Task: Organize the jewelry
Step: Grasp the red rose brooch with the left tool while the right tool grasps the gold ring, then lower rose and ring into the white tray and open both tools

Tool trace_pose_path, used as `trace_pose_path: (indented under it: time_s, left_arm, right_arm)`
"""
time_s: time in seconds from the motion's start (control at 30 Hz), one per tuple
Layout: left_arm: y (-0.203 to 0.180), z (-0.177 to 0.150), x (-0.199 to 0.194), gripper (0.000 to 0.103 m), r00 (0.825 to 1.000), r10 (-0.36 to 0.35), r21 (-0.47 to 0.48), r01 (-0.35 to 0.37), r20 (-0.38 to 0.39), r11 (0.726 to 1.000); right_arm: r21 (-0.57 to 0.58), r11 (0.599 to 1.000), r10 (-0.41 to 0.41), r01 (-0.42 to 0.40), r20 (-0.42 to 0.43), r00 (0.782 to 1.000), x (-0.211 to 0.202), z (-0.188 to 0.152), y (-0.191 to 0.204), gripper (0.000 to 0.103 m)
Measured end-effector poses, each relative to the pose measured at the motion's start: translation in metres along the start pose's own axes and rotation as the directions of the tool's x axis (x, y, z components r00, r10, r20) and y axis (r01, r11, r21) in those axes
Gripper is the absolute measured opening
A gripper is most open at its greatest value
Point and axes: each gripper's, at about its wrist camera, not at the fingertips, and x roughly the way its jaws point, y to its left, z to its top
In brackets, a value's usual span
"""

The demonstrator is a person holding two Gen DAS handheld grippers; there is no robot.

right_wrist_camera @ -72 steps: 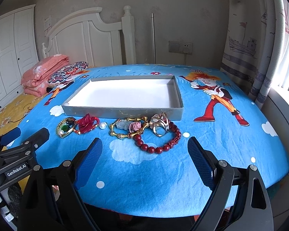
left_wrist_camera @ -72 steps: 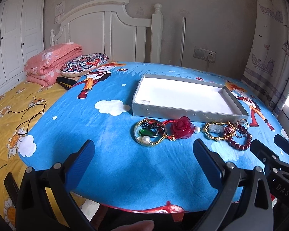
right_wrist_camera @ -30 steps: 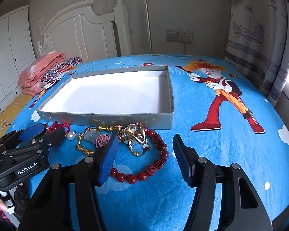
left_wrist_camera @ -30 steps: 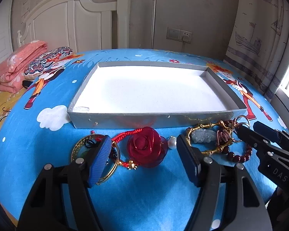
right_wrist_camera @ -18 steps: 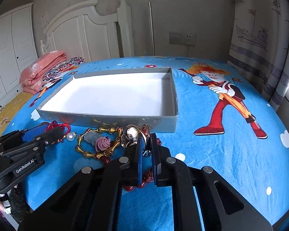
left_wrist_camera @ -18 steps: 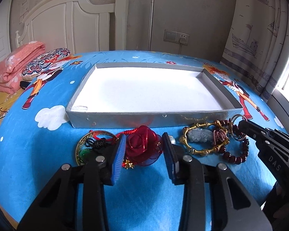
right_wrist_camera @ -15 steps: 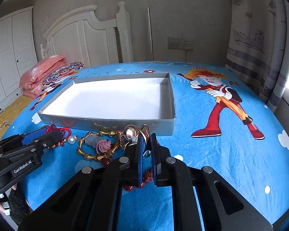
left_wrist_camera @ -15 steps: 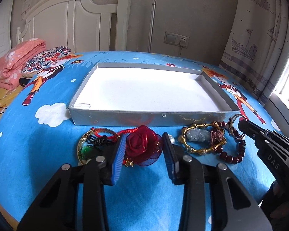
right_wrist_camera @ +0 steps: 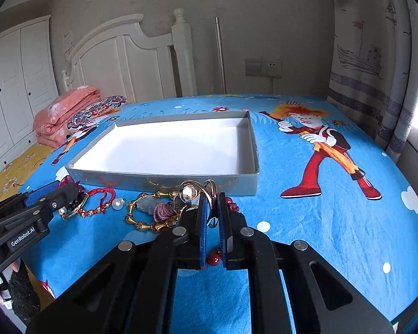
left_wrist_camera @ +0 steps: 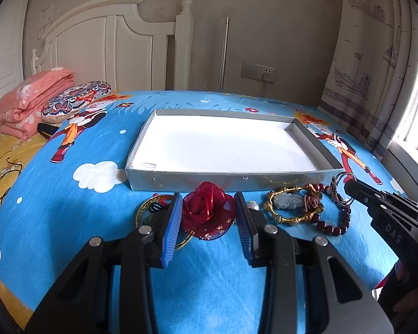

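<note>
My left tongs point(left_wrist_camera: 207, 217) are clenched on the red rose ornament point(left_wrist_camera: 207, 210), which sits on the blue counter point(left_wrist_camera: 69, 217) just short of the grey tray point(left_wrist_camera: 237, 179) ahead. My right tongs point(right_wrist_camera: 212, 217) grip the gold ring cluster point(right_wrist_camera: 191, 192), raised over the red bead bracelet point(left_wrist_camera: 333, 226); the gold bracelet point(right_wrist_camera: 142, 222) lies just left of them.

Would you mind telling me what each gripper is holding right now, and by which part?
The right gripper pinches the gold ring cluster by its lower hoops. The left gripper grips the red rose by its sides.
</note>
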Motion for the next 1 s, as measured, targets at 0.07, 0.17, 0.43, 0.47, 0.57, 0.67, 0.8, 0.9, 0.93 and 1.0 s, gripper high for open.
trace_pose_path:
  time_s: [0.07, 0.17, 0.43, 0.47, 0.57, 0.67, 0.8, 0.9, 0.93, 1.0]
  left_arm:
    - [0.000, 0.002, -0.001, 0.037, 1.000, 0.003, 0.000, -0.003, 0.001, 1.000]
    - [0.000, 0.002, 0.001, 0.037, 1.000, 0.009, 0.007, -0.009, -0.005, 1.000]
    - [-0.004, 0.017, 0.011, 0.037, 1.000, 0.022, 0.008, -0.022, -0.010, 1.000]
    - [-0.005, 0.019, 0.011, 0.037, 1.000, 0.024, 0.012, -0.024, -0.004, 1.000]
    - [-0.008, 0.028, 0.013, 0.037, 1.000, 0.028, 0.028, -0.029, 0.012, 0.999]
    - [-0.010, 0.042, 0.021, 0.037, 0.999, 0.030, 0.038, -0.031, 0.011, 0.999]
    - [-0.009, 0.066, 0.045, 0.037, 1.000, 0.023, 0.042, -0.022, -0.020, 0.999]
    - [-0.004, 0.085, 0.068, 0.037, 0.998, 0.030, 0.033, -0.029, -0.053, 0.999]
    - [-0.003, 0.090, 0.076, 0.037, 0.997, 0.038, 0.032, -0.036, -0.061, 0.999]
    - [-0.002, 0.101, 0.090, 0.037, 0.996, 0.063, 0.040, -0.060, -0.070, 0.997]
  right_arm:
    - [-0.004, 1.000, 0.000, 0.000, 0.001, 1.000, -0.001, 0.001, 0.002, 0.010]
    - [-0.012, 1.000, -0.004, 0.004, -0.002, 1.000, 0.001, 0.004, 0.004, 0.010]
    - [-0.013, 1.000, -0.023, 0.023, 0.011, 1.000, 0.006, 0.020, 0.009, 0.010]
    - [-0.012, 1.000, -0.026, 0.026, 0.014, 1.000, 0.007, 0.023, 0.010, 0.010]
    - [-0.001, 1.000, -0.024, 0.024, 0.012, 1.000, 0.013, 0.031, 0.009, 0.010]
    - [0.009, 1.000, -0.019, 0.019, 0.007, 1.000, 0.022, 0.043, 0.007, 0.010]
    - [-0.001, 1.000, -0.023, 0.023, -0.007, 1.000, 0.045, 0.064, 0.010, 0.010]
    - [-0.026, 0.999, -0.037, 0.037, -0.026, 0.999, 0.068, 0.081, 0.016, 0.010]
    - [-0.023, 0.999, -0.035, 0.034, -0.037, 0.999, 0.076, 0.086, 0.018, 0.010]
    - [-0.013, 0.999, -0.030, 0.030, -0.059, 0.998, 0.092, 0.094, 0.021, 0.010]
